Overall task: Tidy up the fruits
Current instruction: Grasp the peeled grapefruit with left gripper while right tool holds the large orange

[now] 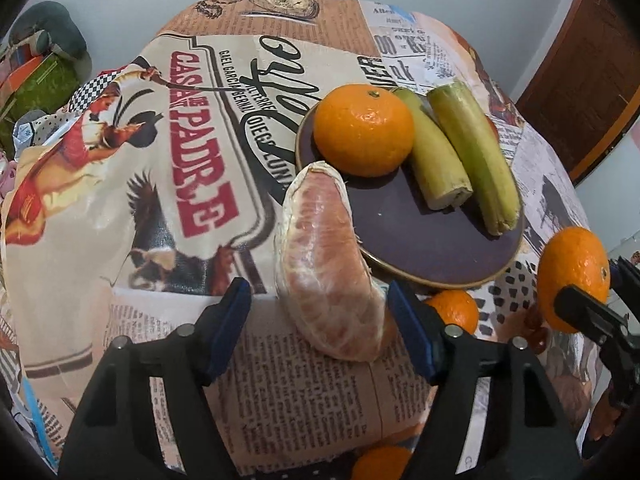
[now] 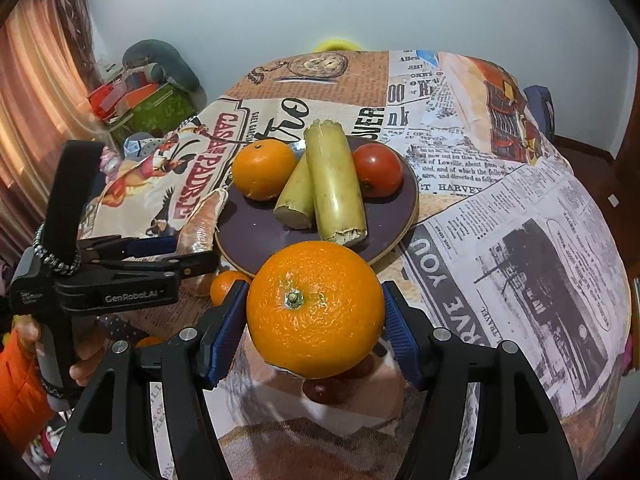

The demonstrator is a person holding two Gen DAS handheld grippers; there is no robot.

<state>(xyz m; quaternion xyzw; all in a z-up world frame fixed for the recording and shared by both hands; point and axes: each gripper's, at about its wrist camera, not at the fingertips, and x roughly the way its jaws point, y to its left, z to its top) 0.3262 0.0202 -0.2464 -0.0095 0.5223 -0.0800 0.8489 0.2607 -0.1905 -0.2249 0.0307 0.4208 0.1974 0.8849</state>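
Two hand-held grippers: right hand-held gripper (image 2: 316, 316) clenched on an orange (image 2: 316, 308), lower centre; left hand-held gripper (image 1: 320, 328) released, jaws either side of a peeled citrus segment (image 1: 326, 264) leaning on the plate (image 1: 420, 240) rim, centre frame.

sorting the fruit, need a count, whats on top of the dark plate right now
On the dark plate: one orange, two pale green stalk pieces leaning together, and a tomato behind them. The left view hides the tomato behind the stalks. Anything under them is covered.
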